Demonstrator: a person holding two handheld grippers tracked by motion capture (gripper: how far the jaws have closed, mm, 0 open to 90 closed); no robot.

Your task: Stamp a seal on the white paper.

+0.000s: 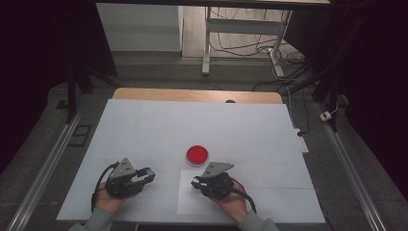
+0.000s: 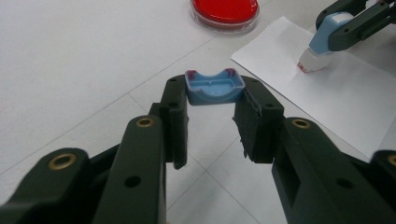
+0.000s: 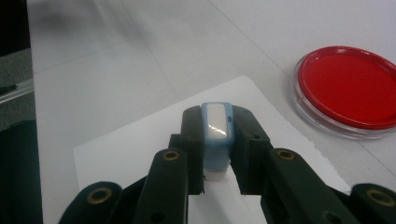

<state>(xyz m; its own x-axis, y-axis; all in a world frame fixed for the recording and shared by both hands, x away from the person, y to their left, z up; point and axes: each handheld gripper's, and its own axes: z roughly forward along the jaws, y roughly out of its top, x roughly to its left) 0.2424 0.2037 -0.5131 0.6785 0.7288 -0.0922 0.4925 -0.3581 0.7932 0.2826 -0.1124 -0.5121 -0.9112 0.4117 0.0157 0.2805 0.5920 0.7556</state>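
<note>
On the white table [image 1: 144, 130], a paper sheet [image 1: 190, 199] lies near a red dish [image 1: 197, 155], the right gripper [image 1: 196, 182] presses a clamped blue stamp [image 3: 216, 135] onto the sheet, and the left gripper [image 1: 148, 174] grips its blue cap [image 2: 214, 87].

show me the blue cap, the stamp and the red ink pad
blue cap [image 2: 215, 87], left gripper view, its hollow inside
stamp [image 3: 216, 135], right gripper view, its blue body
red ink pad [image 1: 197, 154], high view, its red middle

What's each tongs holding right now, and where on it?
Left tongs: blue cap, pinched at its two ends. Right tongs: blue stamp body, gripped on its sides.
</note>
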